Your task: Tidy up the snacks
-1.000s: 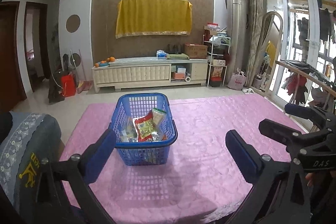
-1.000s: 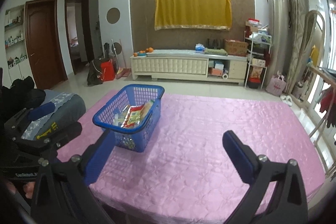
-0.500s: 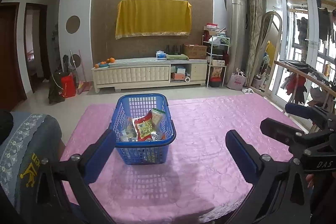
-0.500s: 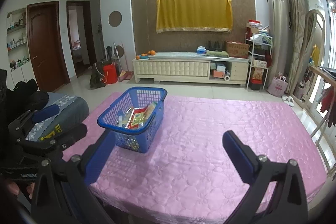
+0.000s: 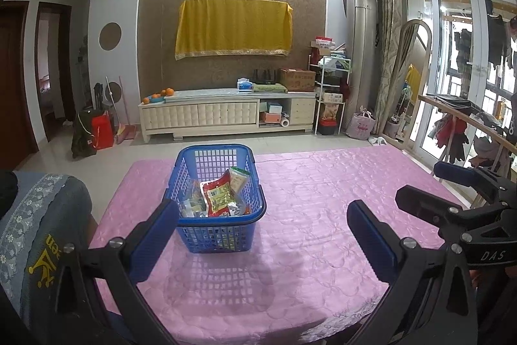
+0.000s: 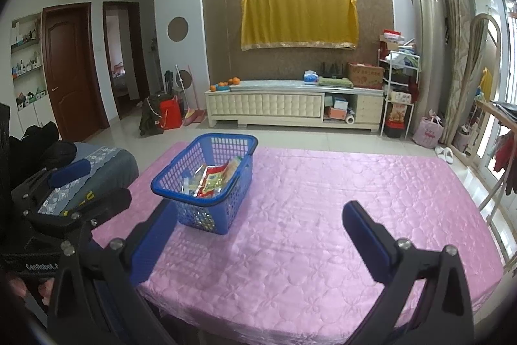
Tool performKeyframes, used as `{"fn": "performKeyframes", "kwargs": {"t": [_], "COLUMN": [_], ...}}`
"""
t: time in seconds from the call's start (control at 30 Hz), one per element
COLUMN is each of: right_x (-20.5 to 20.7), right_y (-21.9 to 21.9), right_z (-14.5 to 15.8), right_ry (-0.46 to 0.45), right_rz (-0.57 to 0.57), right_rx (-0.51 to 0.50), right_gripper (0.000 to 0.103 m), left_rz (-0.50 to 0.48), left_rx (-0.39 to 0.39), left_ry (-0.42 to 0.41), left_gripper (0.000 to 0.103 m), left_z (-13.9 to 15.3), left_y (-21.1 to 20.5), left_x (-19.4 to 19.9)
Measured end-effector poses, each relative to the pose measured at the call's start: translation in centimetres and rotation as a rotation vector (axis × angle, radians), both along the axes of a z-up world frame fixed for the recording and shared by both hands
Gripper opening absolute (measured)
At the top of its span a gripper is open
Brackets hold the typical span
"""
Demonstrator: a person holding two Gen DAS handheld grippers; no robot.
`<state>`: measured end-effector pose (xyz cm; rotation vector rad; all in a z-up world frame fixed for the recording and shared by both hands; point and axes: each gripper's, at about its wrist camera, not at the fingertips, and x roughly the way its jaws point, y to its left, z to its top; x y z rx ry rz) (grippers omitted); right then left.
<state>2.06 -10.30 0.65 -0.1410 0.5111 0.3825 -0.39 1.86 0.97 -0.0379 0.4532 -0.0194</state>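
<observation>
- Pink table [image 5: 323, 183] bears a basket [image 5: 216, 228] near its left edge, snacks [image 5: 219, 198] inside.
- Left gripper [image 5: 261, 228] and right gripper [image 6: 255, 231] hover at the near edge, jaws spread, empty.
- No loose snacks show; sorted, or awaiting unpacking.

A table [image 5: 323, 248] covered with a pink quilted cloth [image 6: 339, 199] carries a single thing: a blue plastic basket [image 5: 223, 235] with latticed walls. The basket stands upright near the table's left edge, closer to the far edge than to the near one, with its long side running front to back. The cloth hangs over the near edge and lies flat and bare across the middle and the right side.
</observation>
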Motion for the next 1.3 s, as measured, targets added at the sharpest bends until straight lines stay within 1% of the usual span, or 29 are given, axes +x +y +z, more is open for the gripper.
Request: {"fn": "performKeyframes", "kwargs": {"t": [0.53,1.0,1.3], "right_x": [-0.01,0.09,0.10], "right_y": [0.16,0.24,0.49], "right_z": [0.17,0.14,0.09], "right_ry": [0.006,0.009,0.012], "right_rz": [0.006,0.001,-0.002], "right_rx": [-0.005,-0.007,-0.008], "right_gripper": [0.103,0.103,0.103], "left_rz": [-0.001,0.011,0.013], "left_rx": [-0.011,-0.041,-0.046], "left_ry": [0.009,0.028,0.037], "left_gripper": [0.103,0.103,0.103], "left_z": [-0.08,-0.02,0.04], "left_y": [0.01,0.41,0.70], "left_x": [0.07,0.07,-0.01]}}
